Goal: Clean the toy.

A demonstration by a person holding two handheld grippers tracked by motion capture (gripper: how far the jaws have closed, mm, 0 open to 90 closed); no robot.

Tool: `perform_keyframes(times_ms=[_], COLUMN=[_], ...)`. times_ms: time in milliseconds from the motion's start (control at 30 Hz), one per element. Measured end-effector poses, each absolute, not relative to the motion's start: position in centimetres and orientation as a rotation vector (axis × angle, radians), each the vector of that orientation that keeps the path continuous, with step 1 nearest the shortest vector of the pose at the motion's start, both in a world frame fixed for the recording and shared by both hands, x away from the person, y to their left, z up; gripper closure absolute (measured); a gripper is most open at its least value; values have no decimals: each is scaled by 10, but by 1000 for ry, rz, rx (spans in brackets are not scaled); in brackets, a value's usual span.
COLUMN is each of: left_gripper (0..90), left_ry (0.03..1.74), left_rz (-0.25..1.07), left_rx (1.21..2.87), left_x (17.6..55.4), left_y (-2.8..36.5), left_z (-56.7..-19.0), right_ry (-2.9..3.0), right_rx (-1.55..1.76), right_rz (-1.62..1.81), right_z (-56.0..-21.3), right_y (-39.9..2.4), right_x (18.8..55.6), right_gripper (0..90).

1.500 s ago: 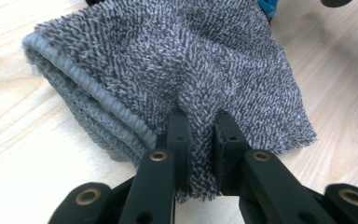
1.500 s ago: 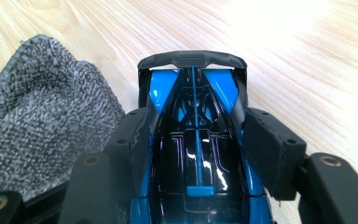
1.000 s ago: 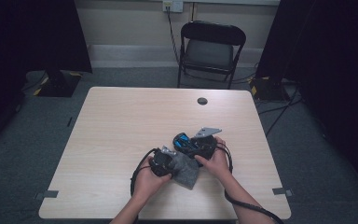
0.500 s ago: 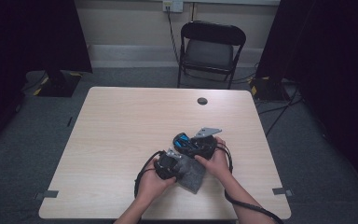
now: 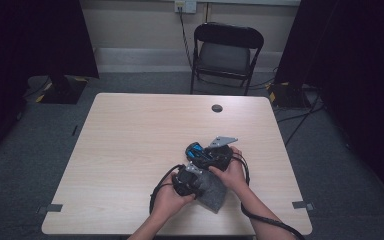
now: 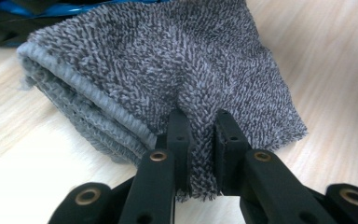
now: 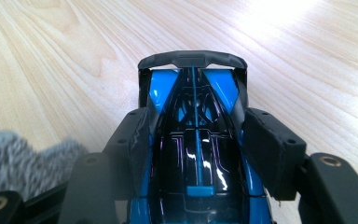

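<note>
The left gripper [image 6: 199, 135] has its jaws closed on a fold of a grey terry cloth [image 6: 168, 70]; the nap bunches up between the two black pads, which press it from either side. Ahead of those jaws the cloth lies folded in several layers on the table [image 6: 23, 154], its thick stitched edge off to the left of the jaws and its far corner spreading to their right. In the high view the left gripper [image 5: 187, 181] sits on the near part of the cloth [image 5: 215, 194], with the person's left hand [image 5: 167, 200] wrapped round it.

The right gripper [image 7: 193, 140] holds a blue and black toy car [image 7: 193, 154] by its flanks, one jaw against each side, so the car lies lengthwise between them with its dark rear wing [image 7: 192, 59] pointing away beyond the jaw tips. A tuft of the grey cloth [image 7: 23, 158] shows just left of those jaws. Seen from above, the right gripper [image 5: 212, 156] and the car [image 5: 196, 150] lie just beyond the cloth; whether the car touches the cloth is probably not something this view settles.
</note>
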State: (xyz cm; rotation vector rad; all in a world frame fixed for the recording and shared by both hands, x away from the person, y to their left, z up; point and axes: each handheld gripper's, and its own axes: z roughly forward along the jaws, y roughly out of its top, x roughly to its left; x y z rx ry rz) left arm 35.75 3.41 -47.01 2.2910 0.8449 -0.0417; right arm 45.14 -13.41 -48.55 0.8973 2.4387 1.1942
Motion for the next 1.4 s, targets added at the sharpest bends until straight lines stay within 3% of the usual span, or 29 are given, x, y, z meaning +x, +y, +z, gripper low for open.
perform_keyframes(times_ms=[700, 900, 1067, 1200, 1333, 1400], left_gripper=[782, 771, 746, 670, 522, 502], left_ry=[739, 770, 773, 784, 779, 773], left_rz=[-60, -51, -53, -20, 12, 13], left_rx=[2272, 2262, 2272, 2266, 2252, 2230], left_x=[346, 347, 348, 348, 350, 351], left_y=[25, 29, 32, 36, 39, 44], left_z=[-462, -468, -470, -469, -465, -462], right_ry=[2419, 2415, 2390, 2369, 2381, 2397], right_rx=[902, 921, 877, 830, 778, 754], right_rz=[1232, 1269, 1328, 1379, 1407, 1404], right_z=[-488, -484, -474, -463, -458, -458], right_y=[-138, -141, -151, -161, -169, -175], right_x=[450, 450, 448, 435, 417, 406], right_gripper=[411, 311, 300, 305, 323, 347])
